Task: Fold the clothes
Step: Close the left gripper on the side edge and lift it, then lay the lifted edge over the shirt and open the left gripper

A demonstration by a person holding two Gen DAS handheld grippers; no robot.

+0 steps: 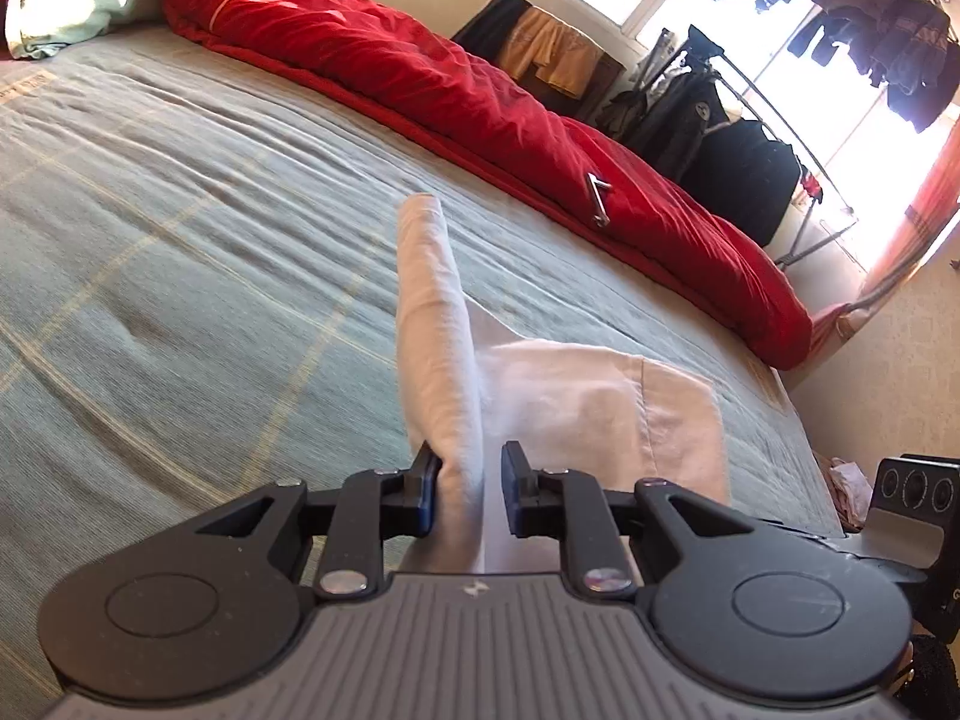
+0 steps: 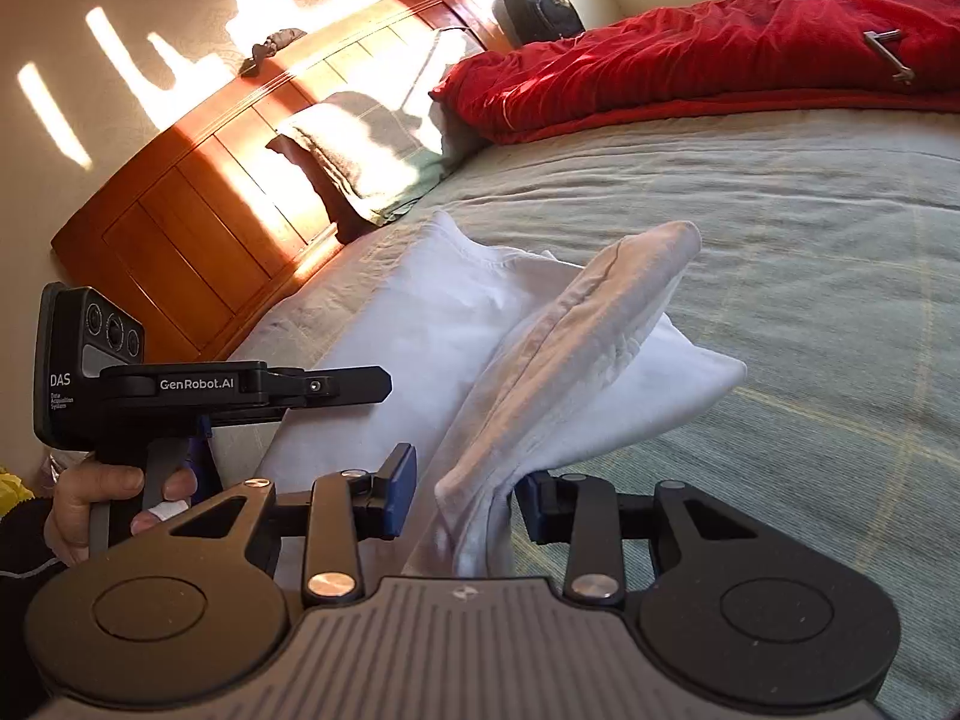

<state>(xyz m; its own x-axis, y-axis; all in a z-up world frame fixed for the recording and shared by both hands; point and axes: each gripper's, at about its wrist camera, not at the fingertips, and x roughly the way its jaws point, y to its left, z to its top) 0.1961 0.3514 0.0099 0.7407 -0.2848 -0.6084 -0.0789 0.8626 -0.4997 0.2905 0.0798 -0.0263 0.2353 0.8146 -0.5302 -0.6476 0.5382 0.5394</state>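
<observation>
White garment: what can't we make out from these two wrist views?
- Left wrist view: the white garment near end hidden behind the left gripper body.
- Right wrist view: its lower edge hidden behind the right gripper body.
- Both views: garment type and neckline unreadable, folds cover them.

Ahead of the left gripper (image 1: 467, 495) a raised fold of the white garment (image 1: 438, 324) stands upright between its parted jaws, blocking the straight path forward. To its left the green bedspread (image 1: 180, 228) lies bare and open; far ahead the red duvet (image 1: 480, 102) bars the way (a metal tool (image 1: 598, 198) rests on it). Left of the right gripper (image 2: 465, 495) sits the left gripper; to its right, bare bedspread.
</observation>
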